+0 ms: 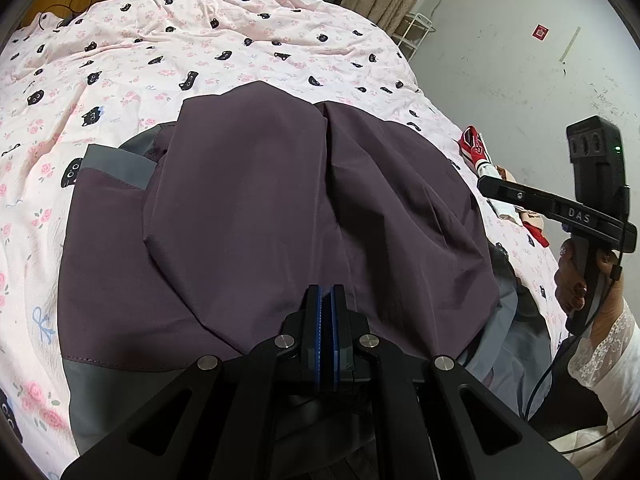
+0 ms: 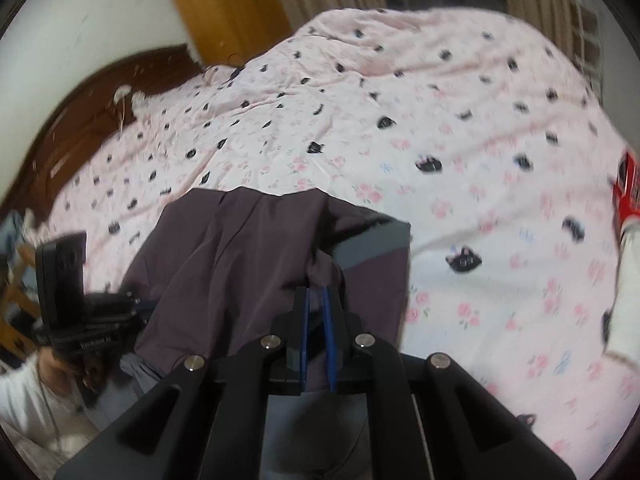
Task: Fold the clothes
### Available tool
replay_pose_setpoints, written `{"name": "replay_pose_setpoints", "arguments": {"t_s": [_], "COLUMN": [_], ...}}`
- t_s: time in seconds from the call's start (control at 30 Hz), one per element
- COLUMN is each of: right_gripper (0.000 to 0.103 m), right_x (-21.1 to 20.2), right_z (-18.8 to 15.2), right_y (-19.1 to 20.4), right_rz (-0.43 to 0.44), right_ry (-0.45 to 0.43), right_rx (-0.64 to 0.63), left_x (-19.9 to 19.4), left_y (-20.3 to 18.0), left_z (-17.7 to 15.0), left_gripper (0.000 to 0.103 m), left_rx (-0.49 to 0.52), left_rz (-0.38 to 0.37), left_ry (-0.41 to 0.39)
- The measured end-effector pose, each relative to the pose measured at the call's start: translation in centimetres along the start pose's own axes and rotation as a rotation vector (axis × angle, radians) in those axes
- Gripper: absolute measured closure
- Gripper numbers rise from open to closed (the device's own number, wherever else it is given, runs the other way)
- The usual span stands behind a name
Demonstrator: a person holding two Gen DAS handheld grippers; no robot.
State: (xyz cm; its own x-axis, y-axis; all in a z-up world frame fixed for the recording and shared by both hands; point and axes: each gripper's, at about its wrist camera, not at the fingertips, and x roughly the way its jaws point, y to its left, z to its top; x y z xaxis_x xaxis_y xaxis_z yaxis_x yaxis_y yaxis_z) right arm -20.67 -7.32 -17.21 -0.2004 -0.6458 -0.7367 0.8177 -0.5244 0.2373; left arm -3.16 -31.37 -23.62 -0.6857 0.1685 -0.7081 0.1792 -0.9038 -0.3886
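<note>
Covering nearly all of both views, the bed (image 1: pixel 200 52) in its pink cat-print sheet carries a purple and grey jacket (image 1: pixel 280 200) at its near edge, laid partly doubled over itself with a grey-trimmed panel showing on one side. That spread-out lie suits folding: the cloth is flat enough to take by an edge. The left gripper (image 1: pixel 327 300) sits low over the jacket's near hem, its blue pads pressed together; whether cloth is caught between them I cannot tell. The right gripper (image 2: pixel 316 300) stands slightly parted with a bunch of purple fabric just at its tips, seemingly pinching it. A red garment (image 1: pixel 474 148) lies at the bed's right edge. The right view is motion-blurred, and the jacket's lower part is hidden under both grippers.
</note>
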Motion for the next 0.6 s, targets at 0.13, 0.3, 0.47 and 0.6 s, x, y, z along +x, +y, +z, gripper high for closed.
{"name": "replay_pose_setpoints", "arguments": {"t_s": [0.13, 0.3, 0.47, 0.6], "right_gripper": [0.093, 0.093, 0.074, 0.074], "right_x": [0.4, 1.0, 1.8, 2.5], "right_z": [0.4, 0.8, 2.1, 3.0], "right_y": [0.9, 2.1, 2.1, 1.0], "right_rz": [-0.021, -0.046, -0.072, -0.021], "right_ry": [0.015, 0.035, 0.059, 0.080], "right_rx": [-0.052, -0.117, -0.147, -0.103], "left_x": [0.0, 0.0, 0.0, 0.1], "left_y": [0.0, 0.0, -0.1, -0.1], "left_z": [0.1, 0.1, 0.2, 0.2], "left_gripper": [0.100, 0.100, 0.100, 0.100], "left_rx": [-0.002, -0.004, -0.006, -0.007], "left_rz": [-0.001, -0.004, -0.006, -0.008], "left_ry": [0.001, 0.002, 0.003, 0.003]}}
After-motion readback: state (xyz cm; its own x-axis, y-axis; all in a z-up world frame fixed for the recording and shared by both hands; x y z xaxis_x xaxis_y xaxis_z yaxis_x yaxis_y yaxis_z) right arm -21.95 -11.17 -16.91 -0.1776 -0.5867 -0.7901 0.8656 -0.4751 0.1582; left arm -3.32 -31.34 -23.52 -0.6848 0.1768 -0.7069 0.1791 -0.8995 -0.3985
